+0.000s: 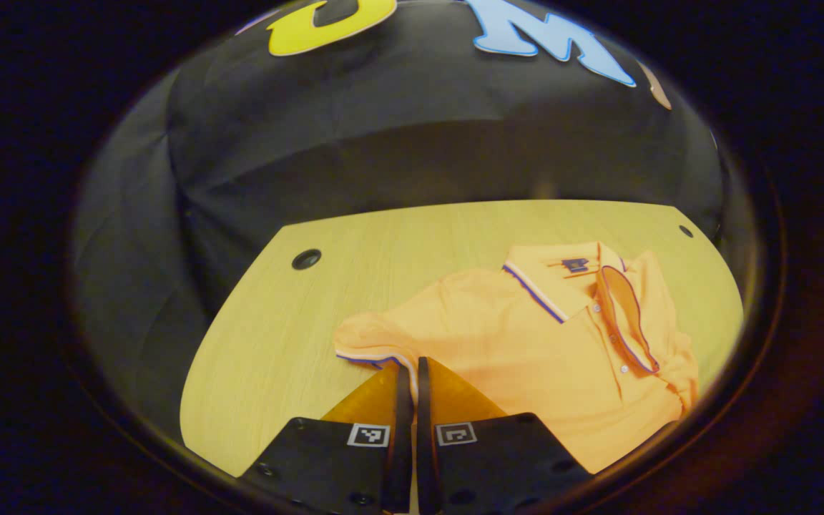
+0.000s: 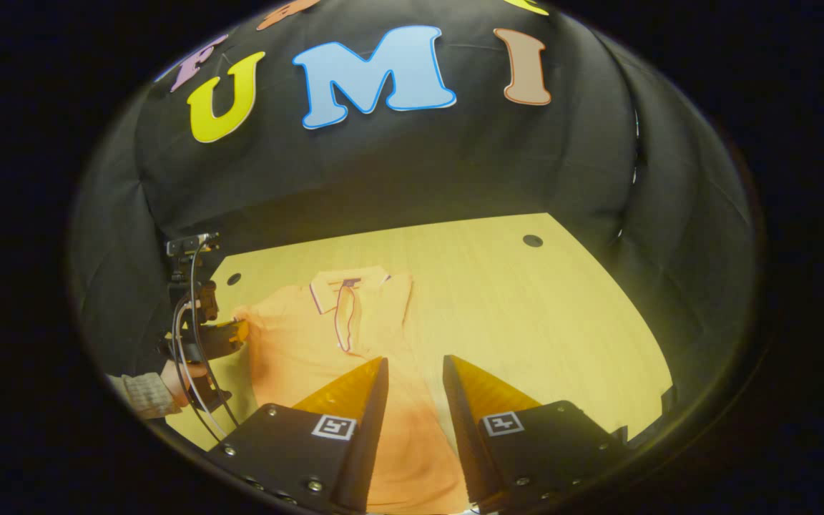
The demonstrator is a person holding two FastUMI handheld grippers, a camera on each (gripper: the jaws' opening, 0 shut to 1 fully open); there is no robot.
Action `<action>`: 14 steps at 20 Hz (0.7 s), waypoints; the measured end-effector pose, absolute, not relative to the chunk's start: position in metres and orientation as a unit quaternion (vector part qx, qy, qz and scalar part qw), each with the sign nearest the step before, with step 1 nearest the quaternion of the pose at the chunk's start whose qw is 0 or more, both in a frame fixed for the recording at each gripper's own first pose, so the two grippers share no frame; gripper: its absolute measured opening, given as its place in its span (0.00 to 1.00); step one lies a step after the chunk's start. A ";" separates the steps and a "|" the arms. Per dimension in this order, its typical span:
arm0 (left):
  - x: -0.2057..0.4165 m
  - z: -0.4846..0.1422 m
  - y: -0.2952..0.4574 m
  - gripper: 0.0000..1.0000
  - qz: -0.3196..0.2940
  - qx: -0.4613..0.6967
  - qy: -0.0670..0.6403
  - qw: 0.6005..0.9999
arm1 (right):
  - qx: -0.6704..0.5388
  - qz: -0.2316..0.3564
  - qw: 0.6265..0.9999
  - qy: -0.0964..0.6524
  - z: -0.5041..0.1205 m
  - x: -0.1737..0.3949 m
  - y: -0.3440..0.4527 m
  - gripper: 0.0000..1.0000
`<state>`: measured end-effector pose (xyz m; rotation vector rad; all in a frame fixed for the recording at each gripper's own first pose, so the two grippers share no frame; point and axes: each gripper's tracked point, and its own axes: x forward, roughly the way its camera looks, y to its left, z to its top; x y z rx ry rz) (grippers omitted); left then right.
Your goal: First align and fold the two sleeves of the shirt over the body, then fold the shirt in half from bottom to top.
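The shirt (image 1: pixel 526 336) is plain orange; its collar (image 1: pixel 541 282) and sleeve cuff (image 1: pixel 373 355), at nine o'clock of the body, carry white and dark blue stripes. The table (image 1: pixel 276 336) is pale yellow wood grain. The person's sleeve (image 2: pixel 141 393) is checked beige.

In the left gripper view we saw the left gripper (image 1: pixel 408 372) as two wedge-shaped fingers rising from black blocks, each block carrying a small square black-and-white marker and round screw heads along its lower edge. The right gripper (image 2: pixel 415 375) was built alike, with a marker on each black block and bright screws at the corners. In the right gripper view, the far gripper had black cables looping down it, and the hand (image 2: pixel 182 372) holding it wore a checked sleeve (image 2: pixel 141 393).
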<state>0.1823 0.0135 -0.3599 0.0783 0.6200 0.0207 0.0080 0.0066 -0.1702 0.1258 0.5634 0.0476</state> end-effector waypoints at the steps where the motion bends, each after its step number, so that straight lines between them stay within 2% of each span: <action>1: 0.185 -0.350 0.001 0.10 -0.005 0.049 0.295 0.954 | 0.063 0.023 0.958 0.277 -0.172 0.007 0.006 0.50; 8: 0.184 -0.318 -0.114 0.10 -0.114 0.106 0.259 0.953 | 0.083 -0.003 0.957 0.278 -0.177 -0.007 -0.016 0.50; 11: 0.176 -0.331 -0.151 0.10 -0.151 0.129 0.267 0.943 | 0.094 -0.019 0.955 0.281 -0.183 -0.017 -0.029 0.50; 14: 0.171 -0.352 -0.166 0.10 -0.163 0.140 0.291 0.932 | 0.104 -0.034 0.952 0.285 -0.188 -0.026 -0.041 0.50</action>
